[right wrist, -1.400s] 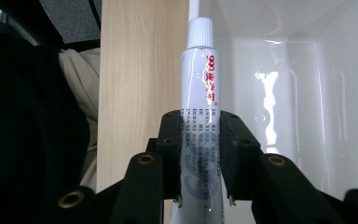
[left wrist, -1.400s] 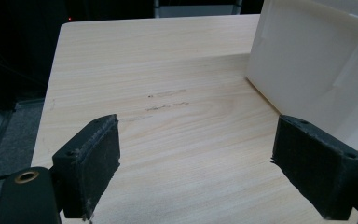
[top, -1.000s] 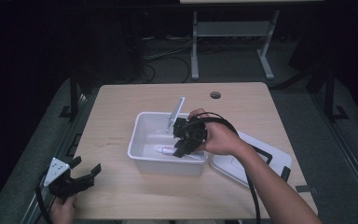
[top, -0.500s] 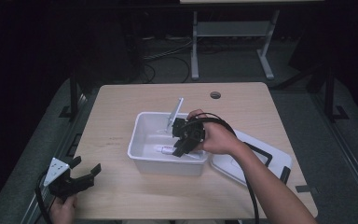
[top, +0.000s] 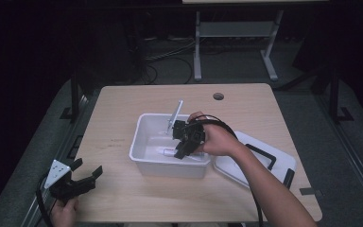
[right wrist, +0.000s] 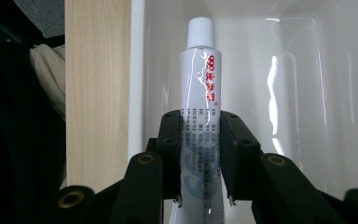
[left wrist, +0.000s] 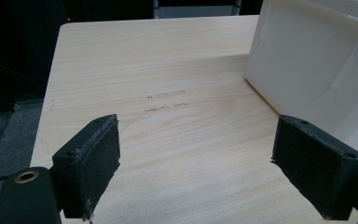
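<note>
Left gripper (top: 87, 176) low at near left corner of pale wooden table (top: 123, 109), jaws wide, nothing between; white rectangular plastic tub (top: 144, 142) mid-table; right gripper (top: 179, 152) inside tub, jaws clamped on white toothpaste tube with red lettering (right wrist: 200, 93); white lid with black handle (top: 274, 158) just right of tub
</note>
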Demonstrator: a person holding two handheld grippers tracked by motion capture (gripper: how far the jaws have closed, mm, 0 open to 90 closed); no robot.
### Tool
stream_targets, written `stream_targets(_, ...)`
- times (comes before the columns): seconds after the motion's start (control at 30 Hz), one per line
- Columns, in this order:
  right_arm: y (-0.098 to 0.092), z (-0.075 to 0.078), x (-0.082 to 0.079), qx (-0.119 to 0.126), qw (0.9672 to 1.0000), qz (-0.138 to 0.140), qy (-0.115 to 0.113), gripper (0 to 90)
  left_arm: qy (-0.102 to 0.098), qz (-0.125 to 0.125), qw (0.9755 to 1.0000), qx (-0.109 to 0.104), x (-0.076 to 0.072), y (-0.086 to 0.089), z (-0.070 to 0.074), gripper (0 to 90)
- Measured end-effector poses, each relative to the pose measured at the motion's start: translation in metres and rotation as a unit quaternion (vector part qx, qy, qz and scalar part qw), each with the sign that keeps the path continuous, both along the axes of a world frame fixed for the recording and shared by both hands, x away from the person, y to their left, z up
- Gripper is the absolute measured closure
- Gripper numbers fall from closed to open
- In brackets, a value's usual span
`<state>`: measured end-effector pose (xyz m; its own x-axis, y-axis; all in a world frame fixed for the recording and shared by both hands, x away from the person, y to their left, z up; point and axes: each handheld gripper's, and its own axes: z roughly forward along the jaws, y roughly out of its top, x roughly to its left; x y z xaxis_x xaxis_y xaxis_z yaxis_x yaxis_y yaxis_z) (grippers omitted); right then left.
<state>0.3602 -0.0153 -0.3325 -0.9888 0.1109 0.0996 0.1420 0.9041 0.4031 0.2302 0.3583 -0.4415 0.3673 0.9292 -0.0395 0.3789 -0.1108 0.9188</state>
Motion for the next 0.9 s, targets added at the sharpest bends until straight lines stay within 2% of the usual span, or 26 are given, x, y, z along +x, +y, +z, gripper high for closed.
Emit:
stream_targets(0.27,-0.003,-0.011,0.005,0.003,0.9998,-0.012,0.013,71.2,0.001,0.001,1.0000,-0.001,0.000,0.000,0.000,14.1)
stream_targets(0.33,-0.003,-0.012,0.005,-0.003,0.9998,-0.014,0.013,71.2,0.001,0.001,1.0000,-0.001,0.000,-0.001,0.000,14.1)
stream_targets(0.9,0.003,-0.020,0.007,-0.012,0.9997,-0.011,0.019,71.2,-0.001,0.004,1.0000,-0.002,0.000,0.001,0.000,14.1)
